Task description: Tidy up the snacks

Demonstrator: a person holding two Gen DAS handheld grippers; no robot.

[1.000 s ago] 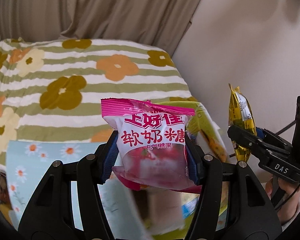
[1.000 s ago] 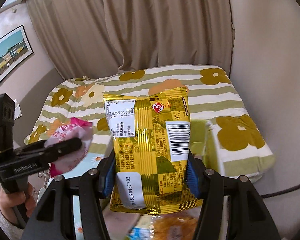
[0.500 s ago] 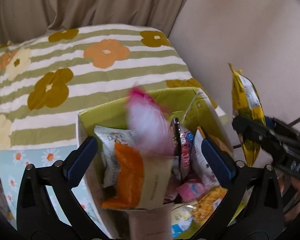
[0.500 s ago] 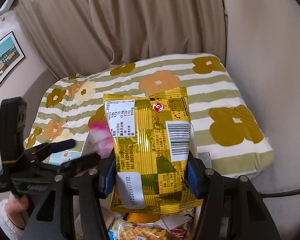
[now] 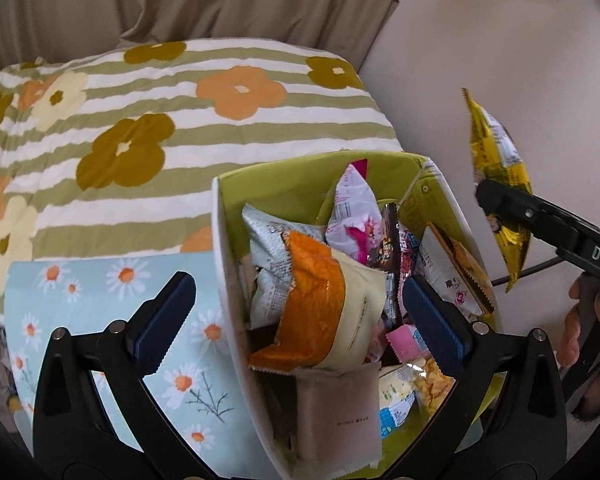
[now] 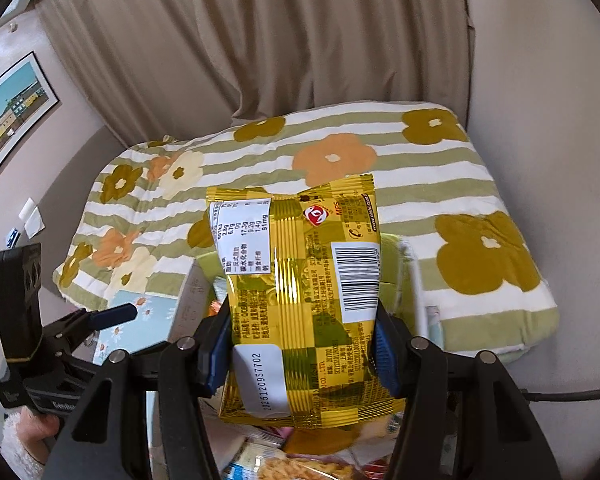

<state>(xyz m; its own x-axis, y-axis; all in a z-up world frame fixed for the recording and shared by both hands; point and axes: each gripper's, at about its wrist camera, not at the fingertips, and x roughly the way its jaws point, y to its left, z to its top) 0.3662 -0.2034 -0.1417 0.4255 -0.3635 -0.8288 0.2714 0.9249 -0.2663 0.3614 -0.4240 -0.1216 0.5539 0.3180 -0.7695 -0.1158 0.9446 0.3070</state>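
My left gripper [image 5: 296,312] is open and empty above a green-lined storage box [image 5: 300,176] filled with several snack packets. A pink and white candy packet [image 5: 352,208] lies in the box near its far wall. My right gripper [image 6: 302,344] is shut on a gold foil snack packet [image 6: 300,280] and holds it upright above the box. That gold packet also shows in the left wrist view [image 5: 496,168], to the right of the box. The left gripper shows in the right wrist view [image 6: 112,314] at lower left.
The box stands against a green-striped floral cushion [image 5: 160,120]. A light blue daisy-print surface [image 5: 100,320] lies left of the box. A beige wall [image 5: 500,40] is on the right and curtains [image 6: 280,40] hang behind.
My left gripper opened and dropped the pink candy packet, which now lies in the box. My right gripper still holds the gold packet and has moved over the box.
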